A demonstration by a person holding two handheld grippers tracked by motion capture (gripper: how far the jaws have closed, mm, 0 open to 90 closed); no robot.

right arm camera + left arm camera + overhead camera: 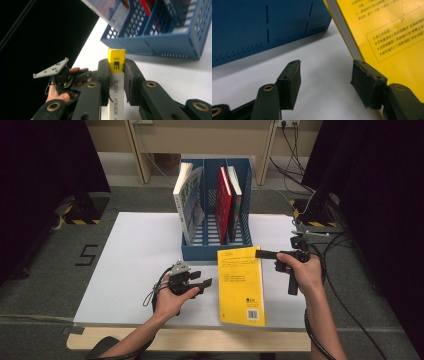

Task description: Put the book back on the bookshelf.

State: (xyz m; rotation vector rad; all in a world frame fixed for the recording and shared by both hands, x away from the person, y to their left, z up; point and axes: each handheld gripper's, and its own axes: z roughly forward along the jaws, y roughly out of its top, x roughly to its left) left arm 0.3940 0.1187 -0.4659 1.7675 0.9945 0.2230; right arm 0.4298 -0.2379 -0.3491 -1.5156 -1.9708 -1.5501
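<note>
A yellow paperback (240, 287) lies lengthwise on the white tabletop (130, 265) in front of the blue file rack (217, 245). My right gripper (265, 254) is shut on the book's far end; in the right gripper view both pads (131, 80) press on the yellow-and-white spine (116, 82). My left gripper (202, 282) stands open just left of the book, nothing between its jaws. In the left gripper view (325, 82) the book's page edge and cover (387, 37) rise at the right, close to the right pad.
The blue rack (262, 25) has three slots: a white-green book (187, 200) leans in the left one, a red book (223, 202) and another stand further right. Cables (330, 245) trail at the table's right edge. Dark curtains flank both sides.
</note>
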